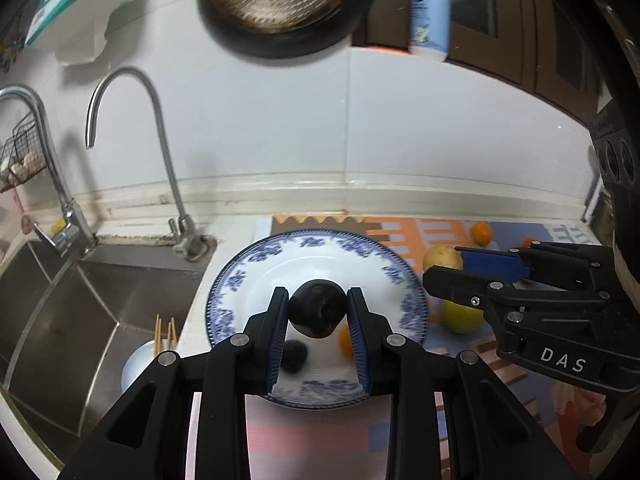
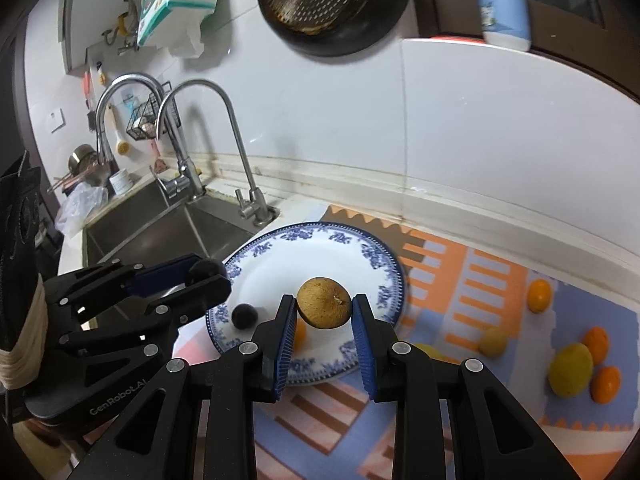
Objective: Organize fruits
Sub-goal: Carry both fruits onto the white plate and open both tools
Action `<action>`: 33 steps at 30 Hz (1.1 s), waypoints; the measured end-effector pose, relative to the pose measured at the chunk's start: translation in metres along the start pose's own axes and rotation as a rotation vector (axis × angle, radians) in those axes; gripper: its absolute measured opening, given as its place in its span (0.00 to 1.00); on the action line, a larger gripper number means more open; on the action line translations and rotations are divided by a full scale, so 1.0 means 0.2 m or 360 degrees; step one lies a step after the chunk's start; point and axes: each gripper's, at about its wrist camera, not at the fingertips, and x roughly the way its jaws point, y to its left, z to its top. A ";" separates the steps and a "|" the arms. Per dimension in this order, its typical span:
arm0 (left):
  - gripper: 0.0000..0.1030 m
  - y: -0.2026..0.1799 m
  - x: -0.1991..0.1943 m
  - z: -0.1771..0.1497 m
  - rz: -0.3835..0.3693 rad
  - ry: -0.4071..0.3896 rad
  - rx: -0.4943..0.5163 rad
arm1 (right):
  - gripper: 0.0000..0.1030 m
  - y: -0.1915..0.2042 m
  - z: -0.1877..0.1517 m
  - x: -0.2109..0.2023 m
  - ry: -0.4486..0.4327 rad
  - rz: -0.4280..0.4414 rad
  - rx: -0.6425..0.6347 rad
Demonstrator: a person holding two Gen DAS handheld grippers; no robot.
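Observation:
My left gripper (image 1: 318, 308) is shut on a dark purple plum (image 1: 318, 310) and holds it above the blue-patterned white plate (image 1: 280, 256). A second dark plum (image 1: 294, 356) and a small orange fruit (image 1: 345, 342) lie on the plate. My right gripper (image 2: 324, 312) is shut on a brown round fruit (image 2: 324, 302) above the plate's (image 2: 352, 240) near part. In the right wrist view the left gripper (image 2: 208, 276) is at the plate's left edge with its plum (image 2: 207, 270); the plate's plum (image 2: 244, 316) lies below it.
A steel sink (image 1: 80, 304) with two taps (image 1: 160, 128) lies left of the plate. Several oranges (image 2: 538, 295) and yellow fruits (image 2: 570, 368) lie on the patterned mat (image 2: 460, 280) to the right. A bowl with chopsticks (image 1: 160, 344) sits in the sink. A pan (image 1: 280, 4) hangs on the wall.

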 end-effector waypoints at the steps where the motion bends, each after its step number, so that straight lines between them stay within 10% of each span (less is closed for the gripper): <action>1: 0.28 0.02 0.02 0.00 0.0005 0.0013 -0.0007 | 0.29 0.00 0.00 0.03 0.0014 0.0003 -0.0006; 25: 0.29 0.13 0.34 -0.05 0.0022 0.0226 -0.0067 | 0.29 -0.06 0.01 0.42 0.0260 -0.0038 0.0108; 33: 0.50 0.10 0.24 -0.02 0.0049 0.0158 -0.0047 | 0.37 -0.06 0.02 0.34 0.0202 -0.0059 0.0110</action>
